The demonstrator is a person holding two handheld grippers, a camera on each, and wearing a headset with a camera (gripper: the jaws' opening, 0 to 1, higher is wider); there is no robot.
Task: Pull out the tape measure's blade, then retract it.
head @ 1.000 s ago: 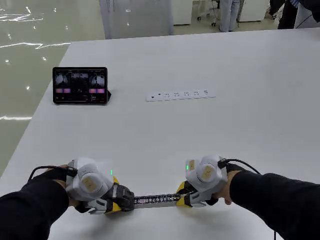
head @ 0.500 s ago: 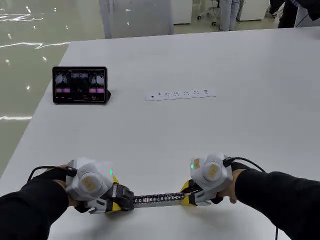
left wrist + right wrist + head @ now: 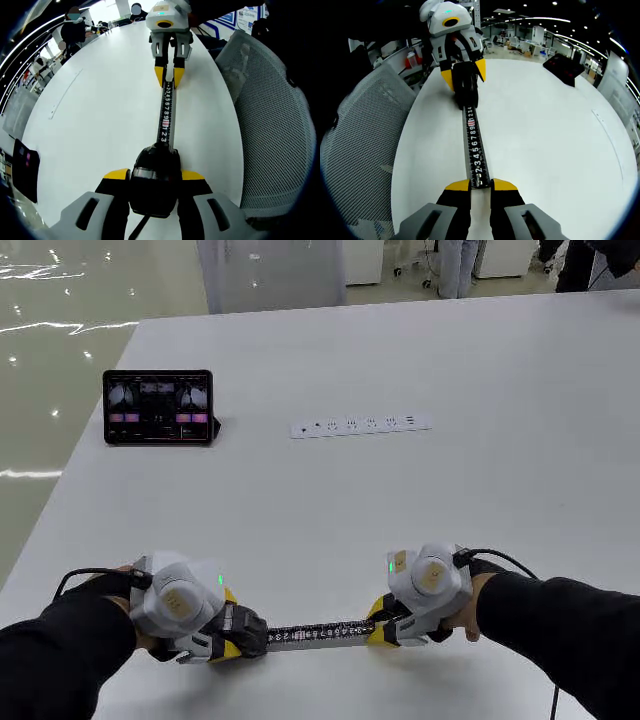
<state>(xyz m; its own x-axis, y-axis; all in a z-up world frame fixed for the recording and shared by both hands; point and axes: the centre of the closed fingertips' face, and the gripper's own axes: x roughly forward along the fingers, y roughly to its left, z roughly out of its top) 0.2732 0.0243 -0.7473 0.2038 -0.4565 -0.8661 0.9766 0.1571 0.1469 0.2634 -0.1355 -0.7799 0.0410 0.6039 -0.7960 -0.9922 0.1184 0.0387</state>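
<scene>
A black tape measure case [image 3: 154,177] sits clamped in my left gripper [image 3: 155,175], near the table's front edge at the lower left of the head view [image 3: 243,632]. Its numbered blade [image 3: 318,633] runs right along the table to my right gripper [image 3: 384,633]. In the right gripper view the yellow-tipped jaws [image 3: 481,186] are shut on the blade's end, and the blade [image 3: 474,150] stretches away to the case [image 3: 466,85]. The left gripper view shows the blade [image 3: 165,112] reaching the right gripper [image 3: 168,75].
A tablet [image 3: 160,407] with a lit screen stands at the table's left. A white power strip [image 3: 360,425] lies in the middle. A mesh chair back [image 3: 270,125] is close to the table's near edge. People stand at the far side of the room.
My right gripper has moved a little to the right with the blade's end, so more blade lies between the grippers. The left gripper and case have stayed put.
</scene>
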